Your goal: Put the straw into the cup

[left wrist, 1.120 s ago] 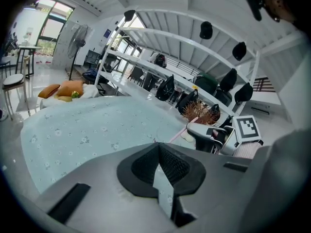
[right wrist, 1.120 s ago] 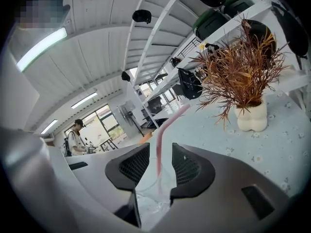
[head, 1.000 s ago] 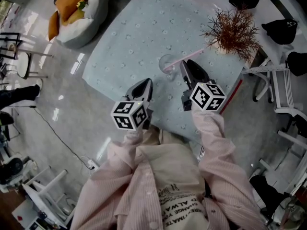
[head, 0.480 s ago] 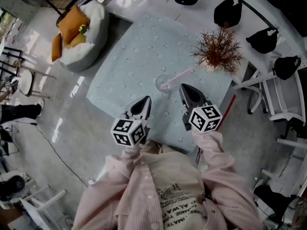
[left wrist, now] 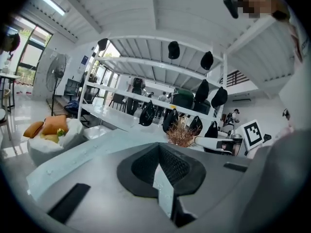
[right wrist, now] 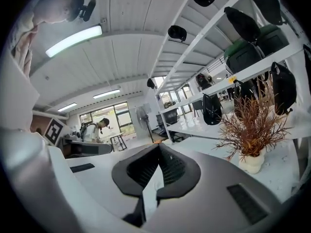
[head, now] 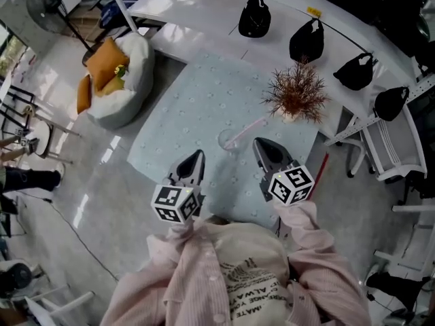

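Observation:
A clear cup [head: 226,140] stands on the pale blue tablecloth [head: 197,94]. A pink straw [head: 249,128] sits in it and leans toward the upper right. My left gripper [head: 196,155] [left wrist: 158,147] hovers near the table's front edge, below and left of the cup, shut with nothing in it. To the right of the cup my right gripper [head: 258,143] [right wrist: 159,147] is shut and empty too. Neither touches the cup or straw. Both gripper views look level across the room, so neither shows the cup.
A dried reddish plant [head: 296,94] in a white pot stands on the table's far right corner. Black bags [head: 254,17] hang along a white shelf behind. A white beanbag [head: 126,66] with an orange cushion lies on the floor at the left. A white chair [head: 387,151] is at the right.
Both grippers have risen and drawn back from the cup toward the person. The right gripper, earlier right beside the straw, is now clear of it. The straw stays in the cup.

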Available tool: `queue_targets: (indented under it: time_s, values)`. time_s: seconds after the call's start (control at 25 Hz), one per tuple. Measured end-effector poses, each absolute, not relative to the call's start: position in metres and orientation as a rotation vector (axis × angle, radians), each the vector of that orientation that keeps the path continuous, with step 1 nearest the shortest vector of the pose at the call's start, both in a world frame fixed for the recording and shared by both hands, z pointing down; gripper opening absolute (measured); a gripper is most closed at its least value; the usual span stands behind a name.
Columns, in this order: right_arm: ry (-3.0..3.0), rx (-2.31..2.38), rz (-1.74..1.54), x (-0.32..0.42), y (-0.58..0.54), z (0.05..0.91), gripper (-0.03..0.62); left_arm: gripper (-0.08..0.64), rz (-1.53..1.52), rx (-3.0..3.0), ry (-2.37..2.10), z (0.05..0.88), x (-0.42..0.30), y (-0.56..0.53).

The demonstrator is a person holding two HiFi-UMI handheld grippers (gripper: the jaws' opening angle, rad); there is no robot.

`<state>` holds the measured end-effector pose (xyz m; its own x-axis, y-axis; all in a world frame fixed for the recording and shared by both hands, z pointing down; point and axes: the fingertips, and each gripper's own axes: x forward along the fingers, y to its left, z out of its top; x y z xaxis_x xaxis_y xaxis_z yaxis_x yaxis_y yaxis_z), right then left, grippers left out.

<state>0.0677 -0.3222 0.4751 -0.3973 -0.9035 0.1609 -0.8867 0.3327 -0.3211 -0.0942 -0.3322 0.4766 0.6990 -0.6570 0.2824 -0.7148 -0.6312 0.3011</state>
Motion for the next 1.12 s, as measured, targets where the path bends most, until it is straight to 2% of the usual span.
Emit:
queue_targets:
  time_s: [0.6,1.12]
  values:
    - [2.439,-1.703,-0.413,0.077,-0.323,0.419,0.000,-0.002,0.080,2.561,-1.220,0.428,-0.130,-0.347]
    - [2.411,-1.768,-0.398,0.084,-0.322,0.420,0.000,-0.002,0.102,2.577,-1.236,0.430,-0.135,-0.353]
